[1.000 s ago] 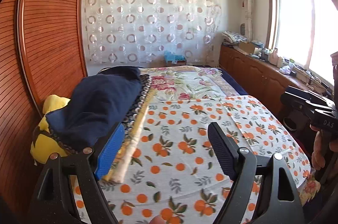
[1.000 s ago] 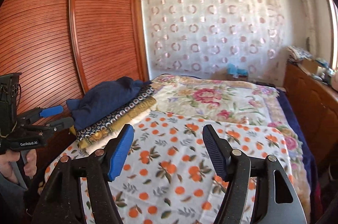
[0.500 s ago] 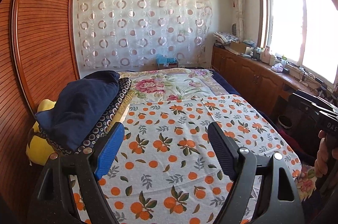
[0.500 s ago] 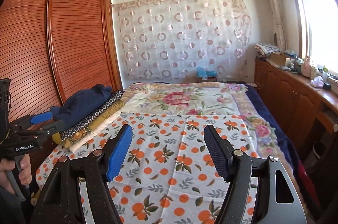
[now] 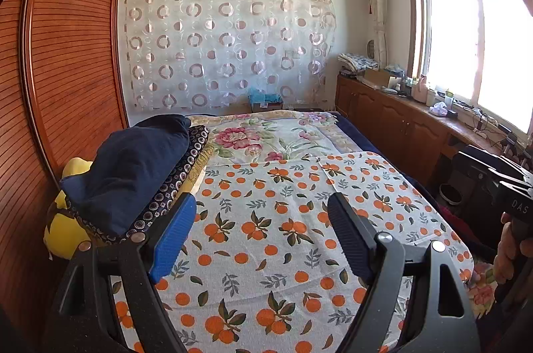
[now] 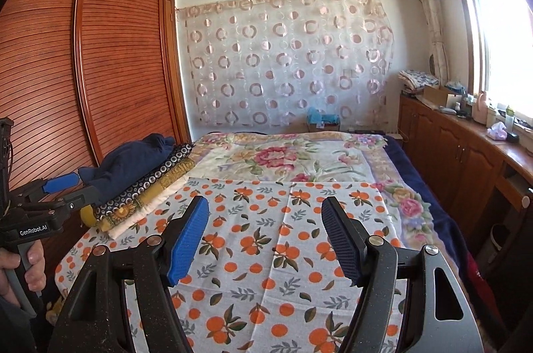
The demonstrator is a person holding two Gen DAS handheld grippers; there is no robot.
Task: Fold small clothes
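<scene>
Up-left of both claws, the pile of clothes [image 5: 133,173] lies against the wardrobe [image 5: 66,69] on the bed [image 5: 273,136], long axis running away from the cameras. Left claw [image 5: 260,239] is nearer; right claw [image 6: 265,239] farther. Both gape wide, empty.
</scene>
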